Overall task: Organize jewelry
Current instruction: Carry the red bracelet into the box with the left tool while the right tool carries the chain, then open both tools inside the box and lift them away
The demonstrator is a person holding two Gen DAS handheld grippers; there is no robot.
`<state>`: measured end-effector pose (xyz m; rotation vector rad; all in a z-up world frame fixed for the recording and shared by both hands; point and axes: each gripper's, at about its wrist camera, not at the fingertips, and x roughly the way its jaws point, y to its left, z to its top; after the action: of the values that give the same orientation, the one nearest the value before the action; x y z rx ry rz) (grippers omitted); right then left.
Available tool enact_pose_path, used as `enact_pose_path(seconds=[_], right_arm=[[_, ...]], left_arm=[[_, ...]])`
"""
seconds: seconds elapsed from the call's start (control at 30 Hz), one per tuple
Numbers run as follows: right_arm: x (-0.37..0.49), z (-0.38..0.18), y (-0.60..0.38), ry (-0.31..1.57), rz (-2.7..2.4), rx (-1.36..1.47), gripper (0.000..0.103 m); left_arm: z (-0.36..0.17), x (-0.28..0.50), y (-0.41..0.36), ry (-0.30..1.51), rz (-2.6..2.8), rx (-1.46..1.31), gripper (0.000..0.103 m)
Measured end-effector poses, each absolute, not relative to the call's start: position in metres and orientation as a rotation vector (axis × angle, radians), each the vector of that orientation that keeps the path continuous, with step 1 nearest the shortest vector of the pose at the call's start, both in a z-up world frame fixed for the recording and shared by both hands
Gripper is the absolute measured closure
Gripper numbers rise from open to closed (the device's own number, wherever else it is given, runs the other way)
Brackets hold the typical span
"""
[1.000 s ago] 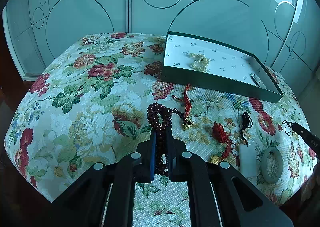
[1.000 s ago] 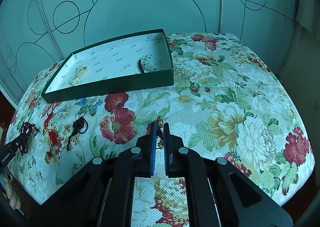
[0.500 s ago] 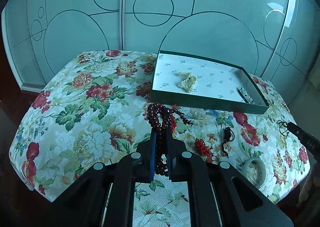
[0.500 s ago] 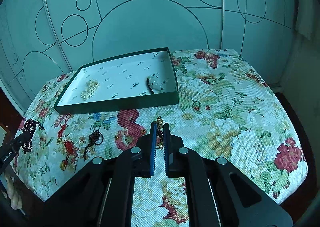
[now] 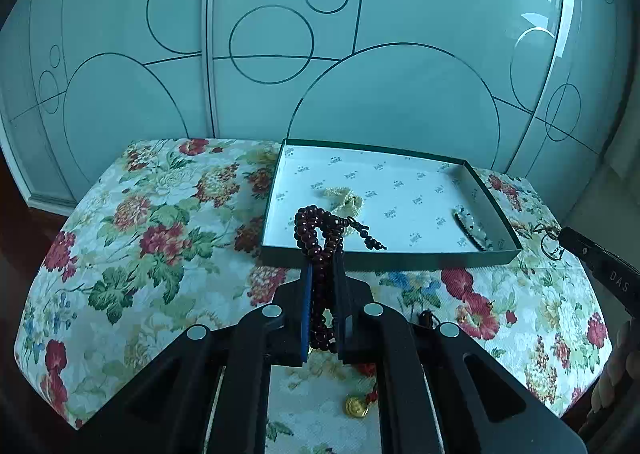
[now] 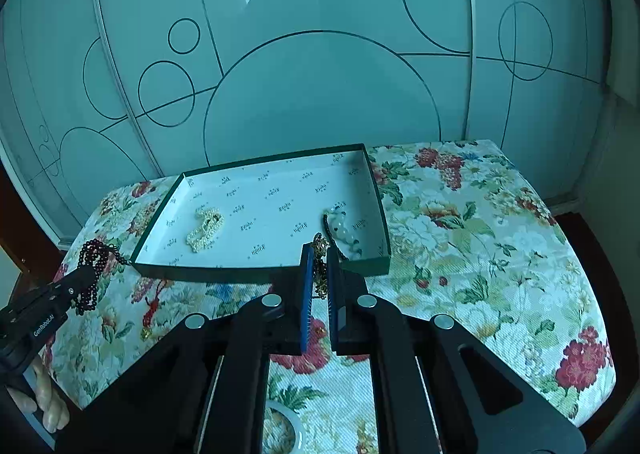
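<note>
My left gripper [image 5: 323, 260] is shut on a dark red bead string [image 5: 320, 230], whose loops hang in the air just in front of the near wall of the green box [image 5: 384, 259]. In the right wrist view that same bead string [image 6: 94, 258] dangles at the far left. My right gripper [image 6: 319, 254] is shut on a small gold chain [image 6: 320, 266], lifted above the box's near wall [image 6: 240, 275]. Inside the box lie a pearl piece [image 6: 205, 228] and a pale jade bracelet [image 6: 344, 232].
The floral tablecloth [image 5: 160, 238] covers the table. On it near me lie a red knotted cord with a gold charm [image 5: 358, 406], a red cord [image 6: 154, 304] and a white bangle [image 6: 290, 428]. Frosted glass wardrobe doors [image 6: 320, 94] stand behind. A hand [image 6: 48, 404] shows at lower left.
Both grippers have risen and moved toward the box with their jewelry lifted off the cloth. The bead string now hangs over the box's front wall.
</note>
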<state>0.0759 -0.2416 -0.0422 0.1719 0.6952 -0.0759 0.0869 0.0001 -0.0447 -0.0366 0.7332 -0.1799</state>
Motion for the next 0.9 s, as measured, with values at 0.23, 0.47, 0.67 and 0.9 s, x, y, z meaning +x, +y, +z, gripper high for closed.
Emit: enact_pose_path(seconds=[0.23, 0.47, 0.67, 0.9], right_arm=[[0.123, -0.03, -0.235, 0.666, -0.054, 0.171, 0.096], [0.181, -0.054, -0.228, 0.709, -0.062, 0.155, 0.096], [0.215, -0.097, -0.228, 0.802, -0.075, 0.154, 0.096], [0.227, -0.131, -0.228, 0.882, -0.083, 0.153, 0.096]], left_arm=[[-0.035, 0.135, -0.023, 0.71, -0.2, -0.015, 0.094], [-0.051, 0.19, -0.044, 0.73, -0.196, 0.017, 0.094], [-0.087, 0.222, -0.061, 0.795, -0.198, 0.048, 0.094], [-0.119, 0.238, -0.072, 0.876, -0.217, 0.062, 0.093]])
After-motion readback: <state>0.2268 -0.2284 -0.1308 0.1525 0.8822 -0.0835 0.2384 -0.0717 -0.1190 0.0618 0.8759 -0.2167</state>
